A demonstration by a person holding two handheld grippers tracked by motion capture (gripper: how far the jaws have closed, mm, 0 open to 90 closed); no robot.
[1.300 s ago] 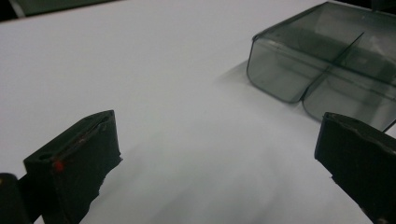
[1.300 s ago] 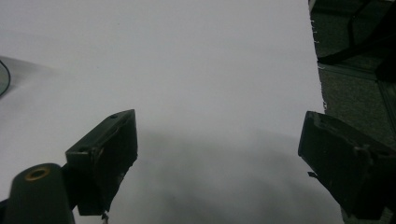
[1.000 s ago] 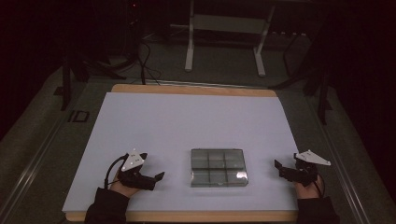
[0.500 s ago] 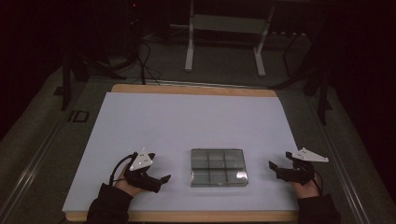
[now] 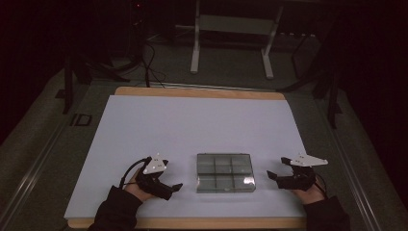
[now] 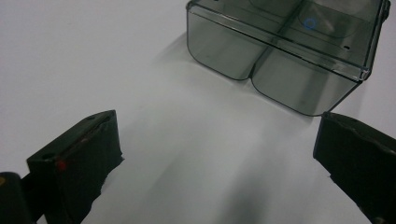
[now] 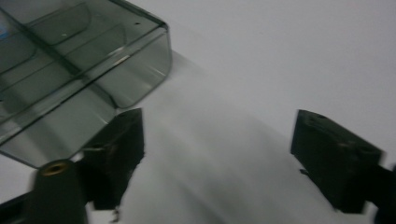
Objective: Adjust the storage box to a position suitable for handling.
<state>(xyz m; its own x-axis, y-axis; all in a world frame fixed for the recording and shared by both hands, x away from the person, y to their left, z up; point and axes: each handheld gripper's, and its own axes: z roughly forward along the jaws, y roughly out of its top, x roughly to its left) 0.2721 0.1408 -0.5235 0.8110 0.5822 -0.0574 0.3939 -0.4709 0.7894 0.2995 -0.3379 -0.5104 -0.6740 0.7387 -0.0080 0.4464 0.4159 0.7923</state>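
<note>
Item: clear compartmented plastic box [image 5: 225, 172], lid closed, flat on the white surface [image 5: 192, 125] near the middle of its near edge. Six compartments, seemingly empty.

My left gripper [image 5: 172, 188]: just beside the box's left side, not touching, jaws wide apart, nothing held. My right gripper [image 5: 272, 175]: just beside its right side, jaws likewise spread and empty.

Handling, as I judge it: bring both in level, meet opposite walls squarely, and close gently; smooth plastic may slip or tip under uneven pressure.
</note>
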